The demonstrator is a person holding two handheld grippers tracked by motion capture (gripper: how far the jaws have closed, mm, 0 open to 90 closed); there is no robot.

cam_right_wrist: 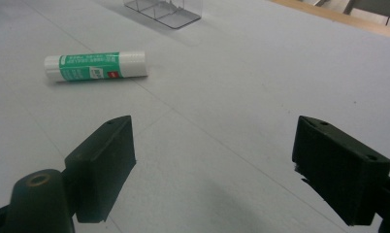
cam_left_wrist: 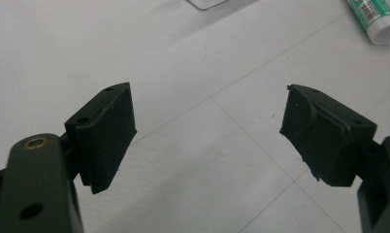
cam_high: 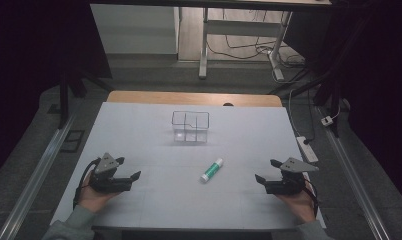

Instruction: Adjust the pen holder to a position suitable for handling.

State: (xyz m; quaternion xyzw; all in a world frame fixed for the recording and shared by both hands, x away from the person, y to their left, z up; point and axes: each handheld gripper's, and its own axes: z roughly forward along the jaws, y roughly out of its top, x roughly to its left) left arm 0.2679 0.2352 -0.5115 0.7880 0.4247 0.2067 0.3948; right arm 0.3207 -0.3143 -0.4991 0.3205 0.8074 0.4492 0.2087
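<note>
Right now the glue stick [cam_high: 211,170] lies flat on the desk [cam_high: 139,135], just in front of the clear box [cam_high: 190,127] (long way slanted). Both the left tongs [cam_high: 130,168] and right tongs [cam_high: 266,170] gape wide, grasping nothing. The right tongs look slightly closer.

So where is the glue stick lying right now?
In the high view the glue stick lies on the white table, right of centre, between the clear box and the right claw.

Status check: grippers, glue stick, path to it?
Left gripper open, empty. Right gripper open, empty. Glue stick lying flat between them, untouched. Clear organizer behind it, not blocking.
</note>
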